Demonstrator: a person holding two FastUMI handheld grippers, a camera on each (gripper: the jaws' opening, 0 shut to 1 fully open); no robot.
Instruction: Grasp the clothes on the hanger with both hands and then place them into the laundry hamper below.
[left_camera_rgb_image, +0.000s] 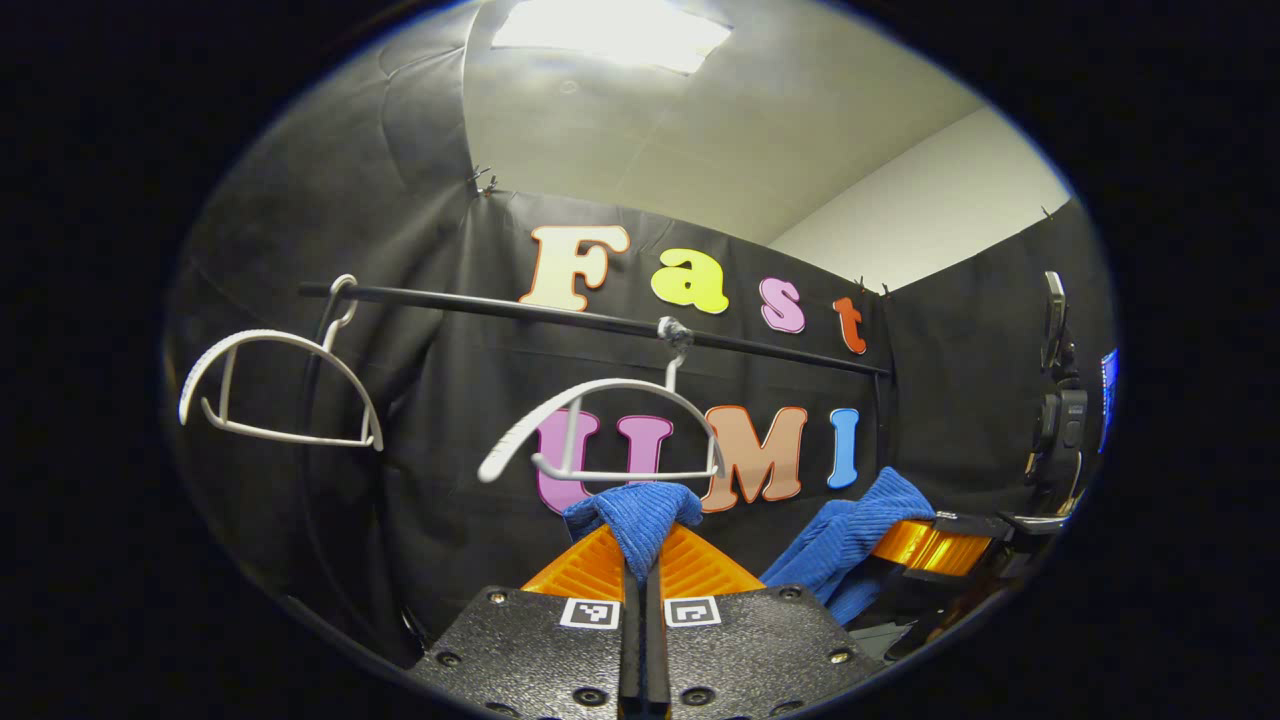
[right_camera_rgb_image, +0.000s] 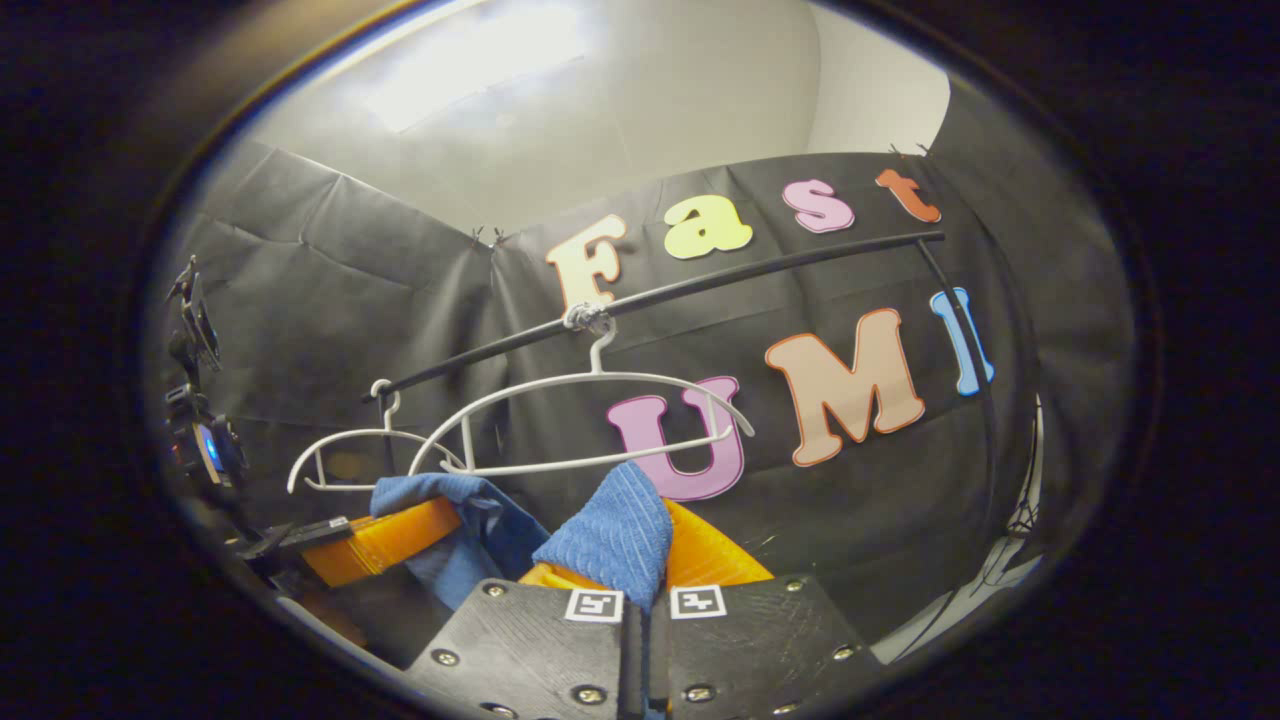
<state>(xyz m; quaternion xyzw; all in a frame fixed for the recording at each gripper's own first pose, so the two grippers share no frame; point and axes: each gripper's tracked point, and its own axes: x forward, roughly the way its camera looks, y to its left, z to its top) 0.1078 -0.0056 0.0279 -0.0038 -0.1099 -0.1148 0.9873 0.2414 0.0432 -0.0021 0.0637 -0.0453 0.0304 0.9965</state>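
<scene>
The left hand-held gripper (left_camera_rgb_image: 640, 560) is closed nearly to nothing, both fingers pinching a fold of the blue cloth (left_camera_rgb_image: 632, 520) that bunches up over the fingertips. The right hand-held gripper (right_camera_rgb_image: 640, 570) stands the same way, its fingers pressed together on another bunch of the cloth (right_camera_rgb_image: 610, 535). In the left gripper view the right one appears farther off to the right, with blue fabric draped over it; in the right gripper view the left one lies off to the left, the cloth sagging between the two. So the cloth is held at two points, just below the nearer hanger (left_camera_rgb_image: 600, 425), and looks to be off it: the hanger's arms and lower bar are bare, though whether any edge touches the bar I cannot tell. A second hanger (left_camera_rgb_image: 280, 390) hangs farther along the rail (left_camera_rgb_image: 600, 322), also bare. Judging by this, the grasp is done and the cloth is about free, so the step in hand is carrying it away from the hanger. The hamper lies below, out of both cameras' upward gaze. The next move calls for bringing both hands down together, keeping the pinch firm and the cloth clear of the hanger's hooked ends, then opening both grippers once the cloth is over the hamper.
</scene>
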